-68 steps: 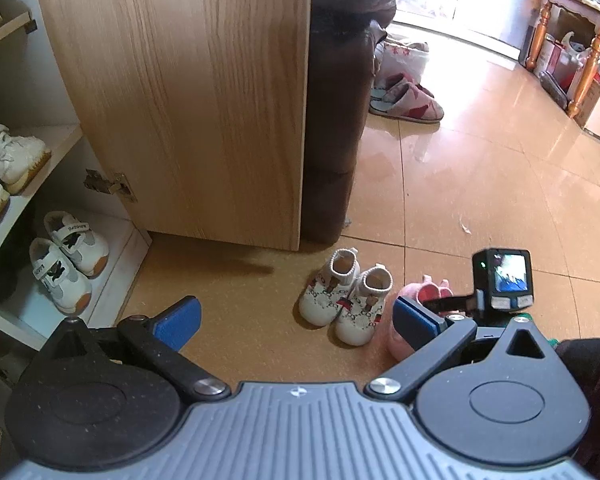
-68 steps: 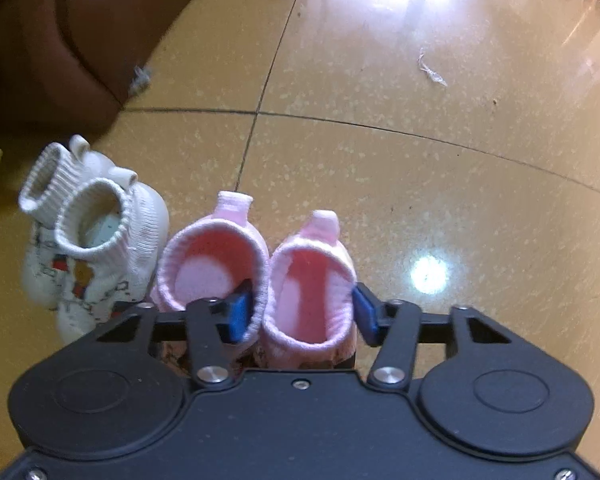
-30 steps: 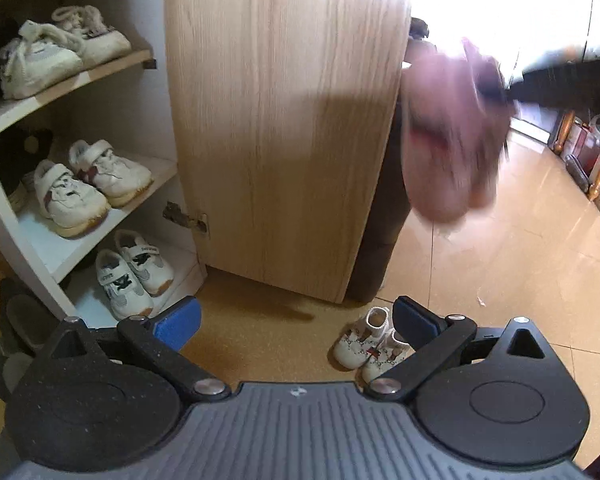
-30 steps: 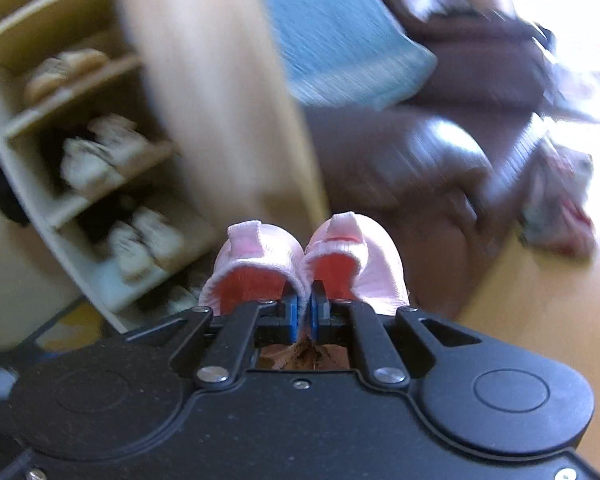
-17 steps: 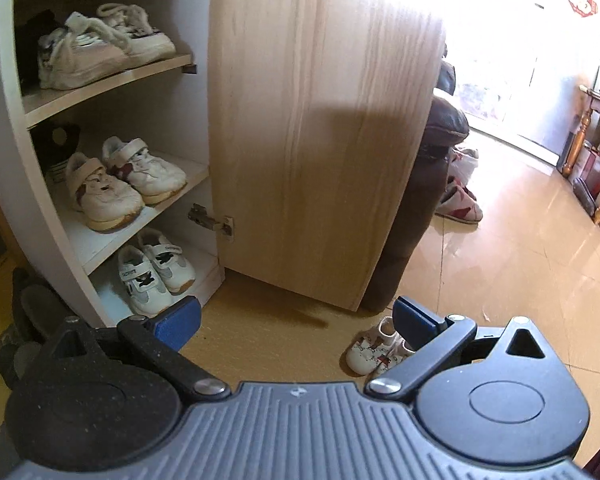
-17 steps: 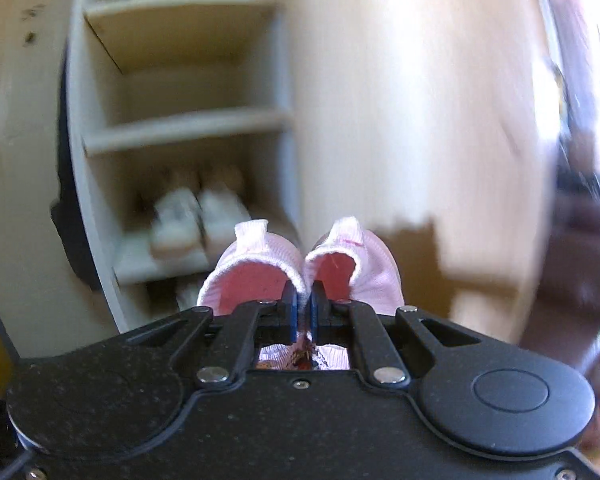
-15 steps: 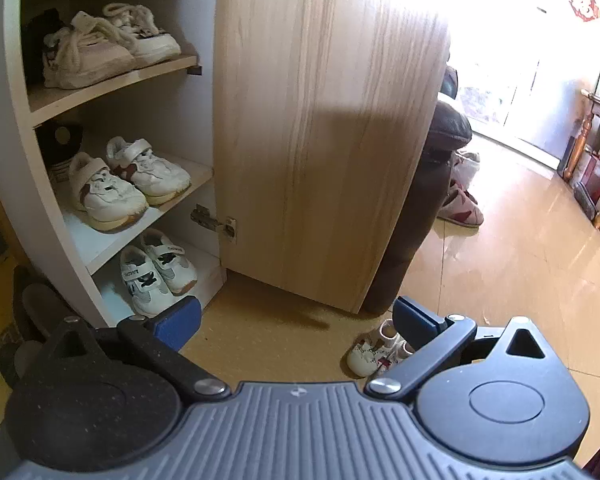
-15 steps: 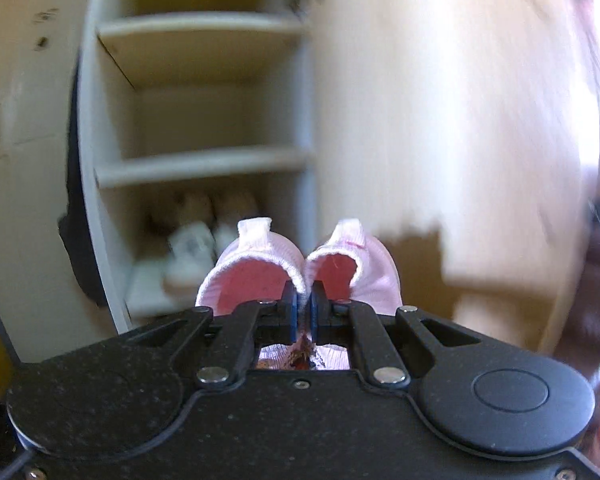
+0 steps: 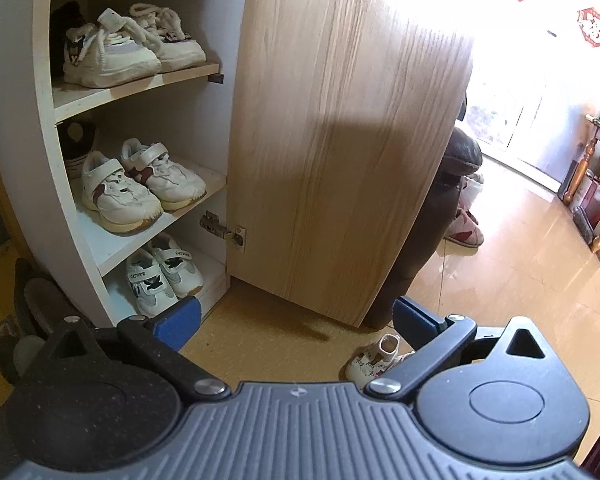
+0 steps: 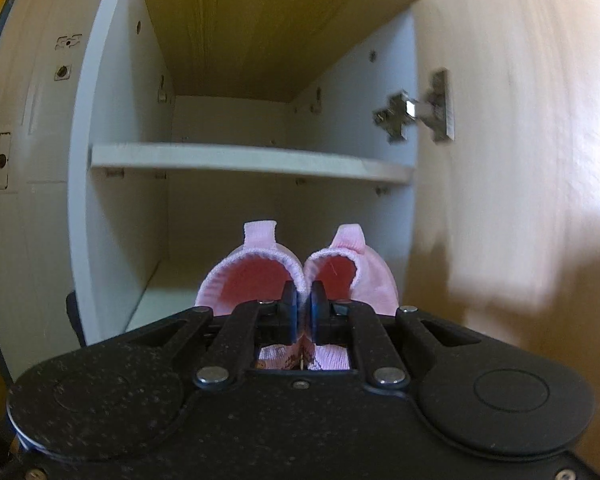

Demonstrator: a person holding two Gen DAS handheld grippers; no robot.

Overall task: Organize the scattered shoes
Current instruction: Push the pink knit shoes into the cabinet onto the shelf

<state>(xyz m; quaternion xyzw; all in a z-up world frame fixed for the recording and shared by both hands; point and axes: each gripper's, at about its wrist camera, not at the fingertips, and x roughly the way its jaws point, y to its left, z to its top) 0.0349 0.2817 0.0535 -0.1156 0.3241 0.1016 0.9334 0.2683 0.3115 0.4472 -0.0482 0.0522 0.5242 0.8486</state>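
My right gripper [image 10: 303, 300] is shut on a pair of small pink baby shoes [image 10: 252, 276], pinching their inner collars together. It holds them in front of the open white shoe cabinet [image 10: 112, 208], level with a bare shelf [image 10: 252, 158] and the compartment below it. My left gripper [image 9: 296, 320] is open and empty, low above the floor. A pair of white patterned baby shoes [image 9: 374, 360] stands on the floor just past its right finger. The cabinet's lower shelves [image 9: 140, 236] hold several white sneakers.
The cabinet's wooden door [image 9: 340, 140] stands open to the right of the shelves. A dark brown sofa [image 9: 432, 236] sits behind the door. Slippers [image 9: 464, 228] lie on the tiled floor further back. Dark shoes [image 9: 28, 320] lie at the cabinet's left foot.
My right gripper has carried the pink shoes up from the floor and swung left to face the cabinet's upper shelves, moving closer. My left gripper has risen and tilted up slightly.
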